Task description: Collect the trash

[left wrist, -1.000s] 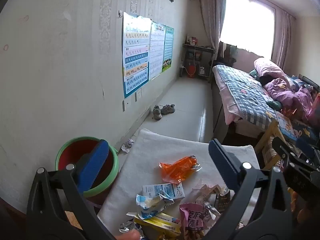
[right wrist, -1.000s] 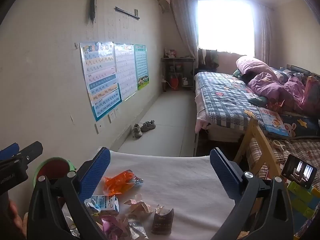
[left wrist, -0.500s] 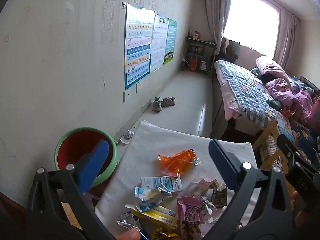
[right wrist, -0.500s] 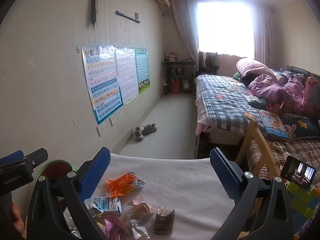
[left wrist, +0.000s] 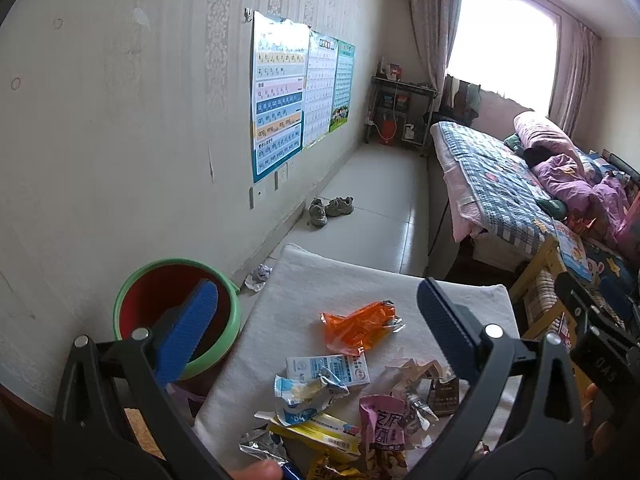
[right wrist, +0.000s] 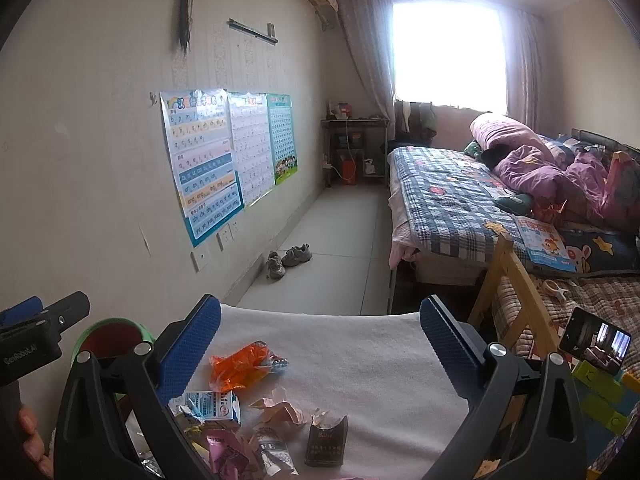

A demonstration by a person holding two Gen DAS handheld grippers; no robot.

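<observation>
Two open grippers frame your view: your left gripper (left wrist: 316, 312) and your right gripper (right wrist: 320, 334) both hold their blue-padded jaws spread wide with nothing between them, above a white cloth-covered surface (right wrist: 360, 348). Readable writing is scarce: "GenRobot.AI" shows on the body of the left gripper at the edge of the right wrist view, and "Babel" seems to be printed on the dark brown packet (right wrist: 326, 442) standing near the front edge. Wall posters (right wrist: 200, 160) carry pinyin letters such as "b p m f" and "an en in". The trash sits clustered on the near left part of the surface: an orange wrapper (left wrist: 358, 326) farthest from you, a white and blue milk carton (left wrist: 330, 368) just behind a torn blue-white wrapper (left wrist: 306, 390), a pink snack bag (left wrist: 380, 426) with Chinese characters, a yellow packet (left wrist: 320, 432) and crumpled pinkish paper (right wrist: 280, 408). Only the left wrist view shows the bin's red inside with its green rim (left wrist: 234, 320), beside the surface by the wall, plus a crumpled scrap (left wrist: 258, 276) on the floor. Only the right wrist view shows a phone (right wrist: 595, 340) on the right.
</observation>
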